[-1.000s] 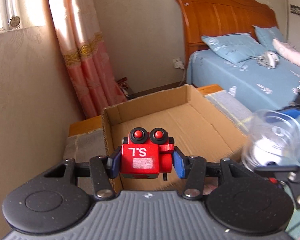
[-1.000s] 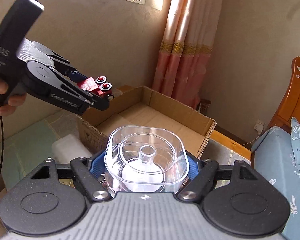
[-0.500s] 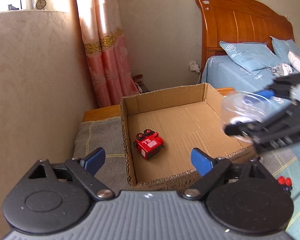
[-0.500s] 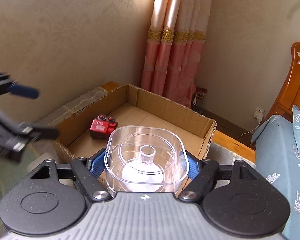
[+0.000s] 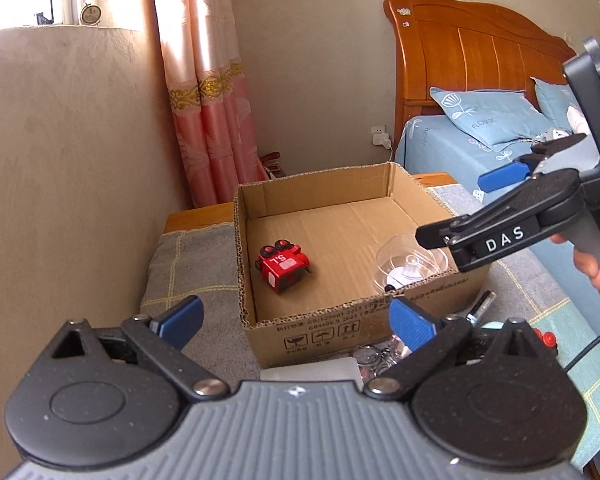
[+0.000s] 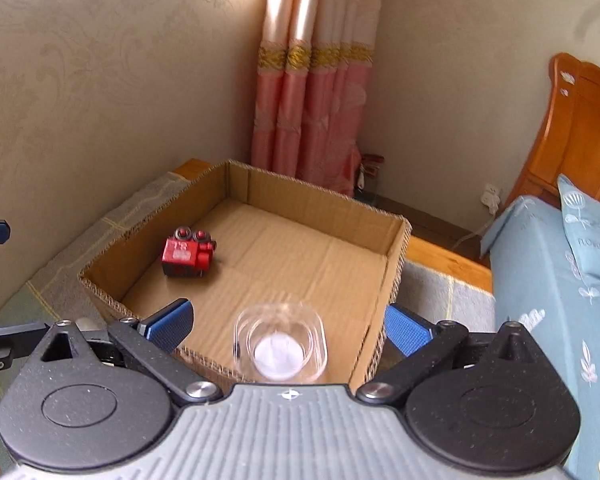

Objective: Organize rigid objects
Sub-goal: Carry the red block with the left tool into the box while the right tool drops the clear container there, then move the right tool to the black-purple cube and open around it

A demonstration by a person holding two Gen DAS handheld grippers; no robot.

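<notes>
A red toy robot lies on the floor of the open cardboard box, near its left wall. A clear plastic container sits blurred at the box's front right corner, below my right gripper. That gripper's jaws are opening wide, and the pads are off the container. My left gripper hangs before the box's front wall with its jaws still opening and nothing between them.
The box stands on a grey plaid cloth against the beige wall. Keys, a white object and a red-buttoned piece lie in front of it. A blue bed is at right, and a pink curtain hangs behind.
My left gripper opened, dropped the red toy robot into the box and drew back. My right gripper then opened and the clear container fell into the box.
</notes>
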